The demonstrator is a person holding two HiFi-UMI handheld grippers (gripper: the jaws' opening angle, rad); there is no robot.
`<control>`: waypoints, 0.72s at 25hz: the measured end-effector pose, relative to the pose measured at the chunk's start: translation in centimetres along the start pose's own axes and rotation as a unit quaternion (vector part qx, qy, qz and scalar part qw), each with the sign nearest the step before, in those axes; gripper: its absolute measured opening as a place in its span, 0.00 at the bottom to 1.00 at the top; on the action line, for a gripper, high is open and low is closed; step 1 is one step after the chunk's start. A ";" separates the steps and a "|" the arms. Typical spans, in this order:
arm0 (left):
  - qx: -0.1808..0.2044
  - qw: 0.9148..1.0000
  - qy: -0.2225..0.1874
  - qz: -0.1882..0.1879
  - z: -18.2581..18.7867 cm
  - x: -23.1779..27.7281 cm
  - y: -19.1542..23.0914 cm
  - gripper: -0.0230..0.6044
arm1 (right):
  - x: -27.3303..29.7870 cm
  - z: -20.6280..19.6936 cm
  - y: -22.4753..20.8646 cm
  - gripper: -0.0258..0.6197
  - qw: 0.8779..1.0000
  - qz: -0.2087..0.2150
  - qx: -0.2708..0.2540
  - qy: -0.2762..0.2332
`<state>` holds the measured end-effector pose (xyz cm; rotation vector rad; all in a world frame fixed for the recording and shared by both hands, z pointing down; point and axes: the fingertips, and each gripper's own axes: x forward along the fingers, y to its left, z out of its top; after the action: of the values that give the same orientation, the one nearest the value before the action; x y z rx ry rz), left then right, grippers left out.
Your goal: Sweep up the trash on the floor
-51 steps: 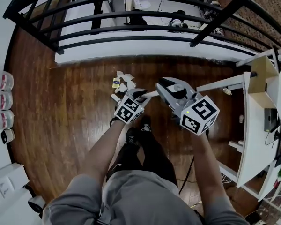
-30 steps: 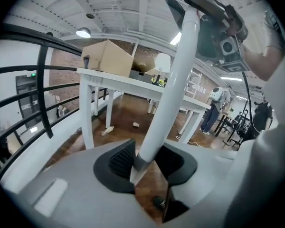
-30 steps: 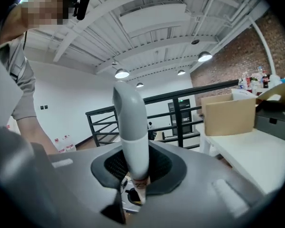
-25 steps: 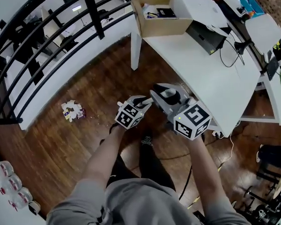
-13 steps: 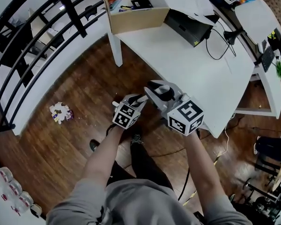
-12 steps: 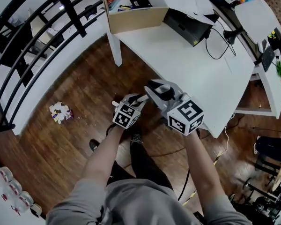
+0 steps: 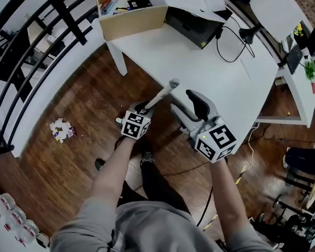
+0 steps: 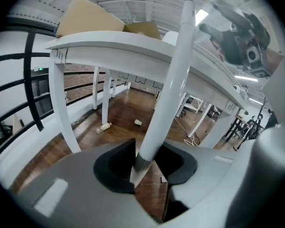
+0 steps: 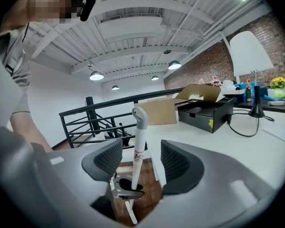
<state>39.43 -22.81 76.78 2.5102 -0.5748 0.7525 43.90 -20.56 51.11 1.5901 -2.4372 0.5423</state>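
Note:
A long white handle [image 7: 160,94] with a grey loop at its top rises from my left gripper [image 7: 142,108], which is shut on its lower part. In the left gripper view the handle [image 8: 173,80] runs up from between the jaws of the left gripper [image 8: 147,163]. My right gripper [image 7: 185,105] hangs just right of it; its jaws have just been opening and stand wide. In the right gripper view the handle [image 9: 140,127] shows in the gap of the right gripper [image 9: 138,152], with neither pad touching it. A small pile of white trash [image 7: 60,130] lies on the wooden floor, far left.
A white table [image 7: 199,62] stands close ahead, carrying a cardboard box [image 7: 131,20] and a black case [image 7: 197,22]. A black railing [image 7: 21,72] runs along the left. Under the table lie a bottle [image 8: 103,126] and a cable [image 7: 241,161].
The right gripper's jaws have opened and it has drawn back to the right of the handle. Both grippers shifted and the view turned; the trash pile now sits further left.

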 end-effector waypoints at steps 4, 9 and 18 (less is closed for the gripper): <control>-0.002 1.000 0.004 0.003 0.1 1.3 -0.4 0.22 | -2.9 -1.0 -0.9 0.39 1.000 -0.010 0.009 0.010; -0.005 1.000 0.006 0.015 0.3 2.2 -0.5 0.23 | -4.8 -1.3 -1.5 0.30 0.999 -0.032 0.017 0.018; -0.007 1.000 0.019 -0.005 0.4 1.6 -1.5 0.37 | -5.9 -2.2 -1.1 0.04 0.998 -0.045 0.017 0.034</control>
<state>41.59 -22.17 76.99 2.4789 -0.5521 0.7867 47.21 -15.09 51.32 1.6562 -2.3063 0.6150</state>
